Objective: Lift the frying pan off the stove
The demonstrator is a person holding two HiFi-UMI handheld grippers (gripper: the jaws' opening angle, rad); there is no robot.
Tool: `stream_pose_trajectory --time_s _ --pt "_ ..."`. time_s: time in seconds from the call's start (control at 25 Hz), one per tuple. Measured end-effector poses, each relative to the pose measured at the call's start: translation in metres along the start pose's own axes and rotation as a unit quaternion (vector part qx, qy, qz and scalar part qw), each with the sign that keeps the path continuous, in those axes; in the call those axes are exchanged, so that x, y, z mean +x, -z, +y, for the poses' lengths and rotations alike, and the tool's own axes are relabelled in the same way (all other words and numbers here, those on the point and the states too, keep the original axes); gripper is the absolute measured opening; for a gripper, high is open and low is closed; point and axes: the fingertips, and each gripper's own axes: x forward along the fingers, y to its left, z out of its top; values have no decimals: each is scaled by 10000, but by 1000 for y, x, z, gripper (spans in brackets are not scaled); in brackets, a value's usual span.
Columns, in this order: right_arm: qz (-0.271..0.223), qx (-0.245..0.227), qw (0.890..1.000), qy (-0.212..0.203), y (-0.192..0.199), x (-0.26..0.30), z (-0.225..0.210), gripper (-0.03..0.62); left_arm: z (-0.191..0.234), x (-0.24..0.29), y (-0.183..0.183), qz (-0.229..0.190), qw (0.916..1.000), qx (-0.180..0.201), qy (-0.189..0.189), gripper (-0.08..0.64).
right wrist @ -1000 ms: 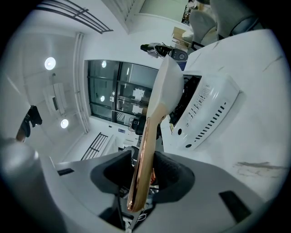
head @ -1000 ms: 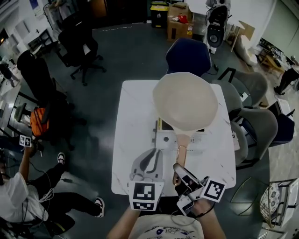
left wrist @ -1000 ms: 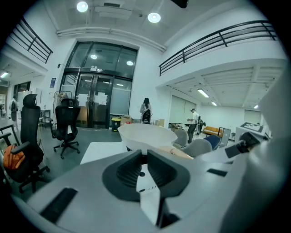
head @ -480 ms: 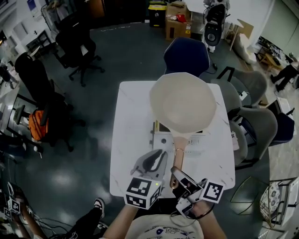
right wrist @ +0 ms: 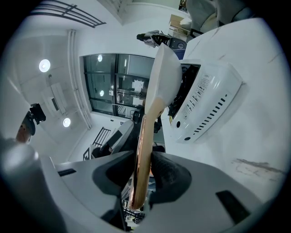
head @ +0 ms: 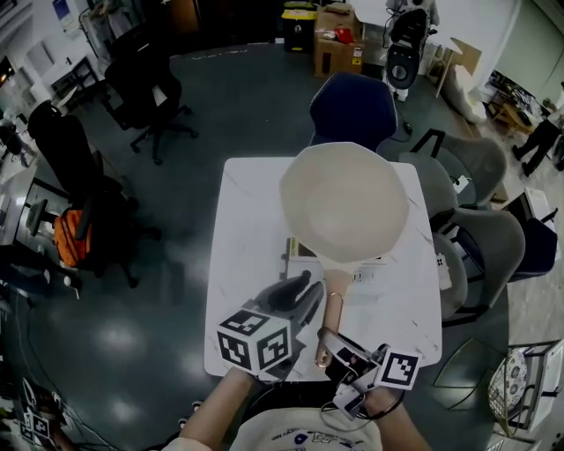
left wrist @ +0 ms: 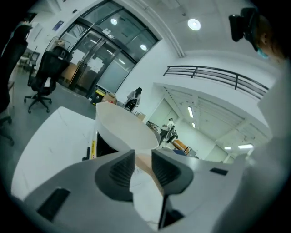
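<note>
Left tool (head: 298, 298) rolled, opening, empty; right tool (head: 328, 342) closed on one pan (head: 344, 203)

Open-plan lab or research office, not a kitchen. Evidence:
- Smooth dark grey floor (head: 203, 97), with black swivel office chairs (head: 145, 88) well to the left of the left tool (head: 300, 295).
- Navy blue padded chair (head: 352, 106) and grey shell chairs (head: 489, 242) around the plain white square desk (head: 247, 220).
- Brown cardboard boxes (head: 337, 40) and a yellow-lidded black bin (head: 300, 19) far beyond the right tool (head: 328, 342).
- Left gripper view: glass-walled rooms (left wrist: 97, 63), a black mezzanine railing (left wrist: 213, 75) and a round ceiling light (left wrist: 194, 24), all far ahead of that tool.
- White portable stove (right wrist: 204, 100) and cream frying pan (head: 344, 203) at an office desk, so it reads as a test rig.
- A person (left wrist: 136, 96) stands in the background.
</note>
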Motion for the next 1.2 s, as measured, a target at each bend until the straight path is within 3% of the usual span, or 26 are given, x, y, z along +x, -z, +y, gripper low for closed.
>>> stream_pose_trajectory --time_s 0.12,0.24,0.56,0.8,0.96,1.2 --pt "129 8 9999 5 0 1 1 124 -2 12 0 182 9989 -372 218 102" --pt "306 -23 9995 21 2 0 0 124 -1 22 5 361 9979 -472 239 118" --pt "597 -94 9982 -35 3 1 1 124 6 34 11 455 9917 -1142 371 147" --pt "637 -130 9979 17 5 2 3 124 8 36 12 678 9885 -1220 584 155" --pt "539 -121 9984 67 4 2 5 124 2 42 13 867 9799 -1535 929 160" --pt "342 -95 9991 242 3 -2 -1 124 2 53 16 1092 9726 -1642 1228 160"
